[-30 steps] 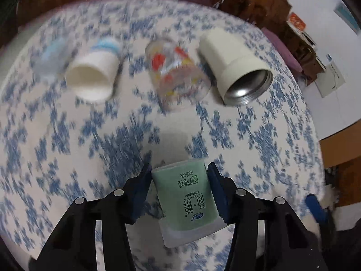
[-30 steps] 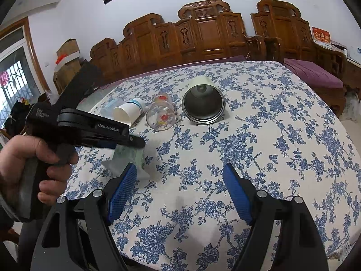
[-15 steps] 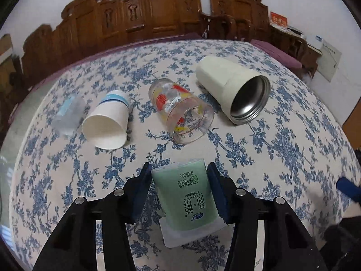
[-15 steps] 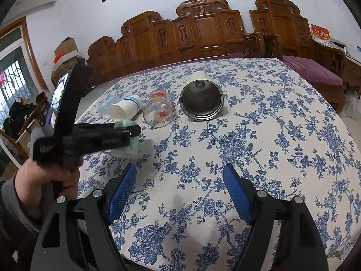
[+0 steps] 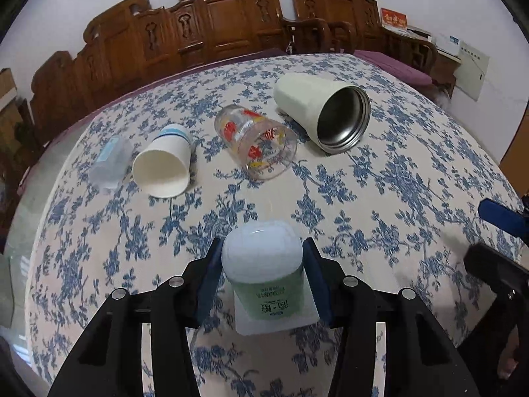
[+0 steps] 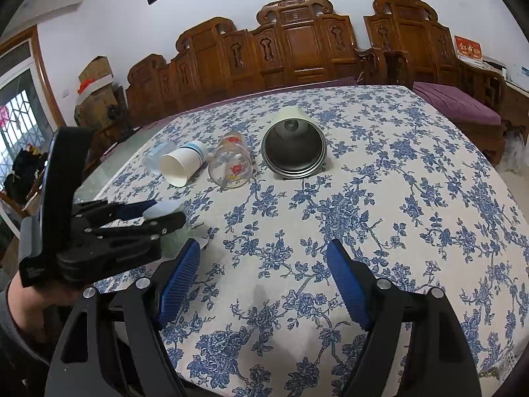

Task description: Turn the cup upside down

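My left gripper [image 5: 263,264] is shut on a small green plastic cup [image 5: 264,274] with printed characters. Its pale bottom faces forward and up and its wide rim flange points down toward the table near the front edge. In the right wrist view the left gripper [image 6: 158,215] shows at the left, held by a hand, with the cup's pale bottom [image 6: 160,211] peeking between its fingers. My right gripper [image 6: 264,278] is open and empty above the tablecloth to the right of it.
On the blue-flowered tablecloth [image 5: 380,198] lie on their sides a clear plastic cup [image 5: 110,162], a white paper cup [image 5: 163,165], a printed glass [image 5: 256,140] and a cream steel tumbler [image 5: 324,109]. Carved wooden chairs [image 5: 231,16] stand behind the table.
The left gripper has tilted upward and rolled the green cup, so its bottom now faces forward and up. The right gripper has barely moved.
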The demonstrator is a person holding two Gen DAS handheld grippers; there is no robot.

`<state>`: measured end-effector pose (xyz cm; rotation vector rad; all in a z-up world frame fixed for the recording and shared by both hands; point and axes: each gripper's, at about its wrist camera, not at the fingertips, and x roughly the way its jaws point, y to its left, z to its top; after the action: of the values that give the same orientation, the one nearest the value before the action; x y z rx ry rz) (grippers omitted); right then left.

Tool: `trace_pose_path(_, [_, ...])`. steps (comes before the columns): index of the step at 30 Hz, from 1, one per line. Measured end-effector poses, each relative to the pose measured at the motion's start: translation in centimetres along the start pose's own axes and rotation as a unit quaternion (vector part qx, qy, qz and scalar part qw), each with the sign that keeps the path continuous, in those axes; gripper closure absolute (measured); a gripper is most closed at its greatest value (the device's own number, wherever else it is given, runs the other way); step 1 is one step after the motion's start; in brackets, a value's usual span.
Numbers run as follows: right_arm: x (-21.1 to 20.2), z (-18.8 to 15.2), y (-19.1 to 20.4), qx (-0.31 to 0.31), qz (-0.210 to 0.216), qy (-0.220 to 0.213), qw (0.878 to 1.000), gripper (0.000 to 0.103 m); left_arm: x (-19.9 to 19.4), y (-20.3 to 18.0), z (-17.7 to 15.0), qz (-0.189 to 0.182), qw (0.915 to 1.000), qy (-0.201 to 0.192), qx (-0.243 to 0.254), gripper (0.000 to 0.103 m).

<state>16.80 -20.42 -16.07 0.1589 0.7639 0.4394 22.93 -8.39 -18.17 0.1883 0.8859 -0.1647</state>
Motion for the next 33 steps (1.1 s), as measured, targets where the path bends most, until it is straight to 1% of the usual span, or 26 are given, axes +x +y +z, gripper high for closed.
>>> trace_pose_path(7, [0.0,0.0,0.0,-0.001,-0.002,0.000,1.000,0.022,-0.1,0.3,-0.7,-0.016,0.9997,0.008,-0.016,0.057])
trace_pose_path(8, [0.0,0.0,-0.1,-0.001,-0.002,0.000,1.000,0.022,-0.1,0.3,-0.7,-0.018,0.9996,0.008,-0.018,0.056])
trace_pose_path(9, [-0.1,0.0,-0.1,0.000,-0.002,0.000,1.000,0.022,-0.2,0.4,-0.8,-0.017,0.9996,0.008,-0.021,0.051])
trace_pose_path(10, [-0.1,-0.1,0.0,-0.001,-0.002,-0.001,1.000,0.022,-0.4,0.4,-0.9,-0.017,0.9996,0.005,-0.023,0.050])
trace_pose_path(11, [-0.1,0.0,0.0,-0.001,-0.002,-0.001,1.000,0.022,-0.6,0.5,-0.9,-0.017,0.9996,0.002,-0.024,0.047])
trace_pose_path(12, [-0.1,0.0,-0.1,-0.001,-0.002,-0.001,1.000,0.022,-0.8,0.6,-0.9,-0.017,0.9995,0.000,-0.025,0.041])
trace_pose_path(14, [-0.1,0.0,0.0,-0.001,-0.002,-0.001,1.000,0.022,-1.2,0.9,-1.0,-0.017,0.9994,-0.003,-0.030,0.035])
trace_pose_path(16, [-0.1,-0.1,0.0,-0.001,-0.002,-0.001,1.000,0.022,-1.8,1.3,-1.2,-0.025,0.9989,-0.007,-0.040,0.035])
trace_pose_path(20, [-0.1,0.0,0.0,-0.001,-0.002,-0.002,1.000,0.022,-3.3,2.2,-1.6,-0.021,0.9979,-0.020,-0.057,0.024])
trace_pose_path(22, [-0.1,0.0,0.0,-0.001,-0.003,-0.002,1.000,0.022,-4.2,2.8,-2.0,-0.024,0.9971,-0.027,-0.068,0.023])
trace_pose_path(24, [-0.1,-0.1,0.0,-0.002,-0.003,-0.002,1.000,0.022,-5.0,3.4,-2.4,-0.028,0.9960,-0.035,-0.078,0.007])
trace_pose_path(26, [-0.2,-0.1,0.1,-0.003,-0.004,-0.002,1.000,0.022,-5.8,3.9,-2.7,-0.023,0.9950,-0.046,-0.085,0.008])
trace_pose_path(30, [-0.4,0.0,0.6,-0.005,-0.005,-0.002,1.000,0.022,-7.3,4.5,-3.2,-0.011,0.9946,-0.053,-0.089,0.008])
trace_pose_path(32, [-0.8,0.1,0.9,-0.004,-0.004,-0.005,1.000,0.013,-8.2,4.7,-3.5,0.002,0.9946,-0.057,-0.086,0.008])
trace_pose_path(33, [-1.0,0.2,1.1,-0.005,-0.005,-0.007,1.000,0.008,-8.6,4.8,-3.6,0.010,0.9947,-0.059,-0.085,0.008])
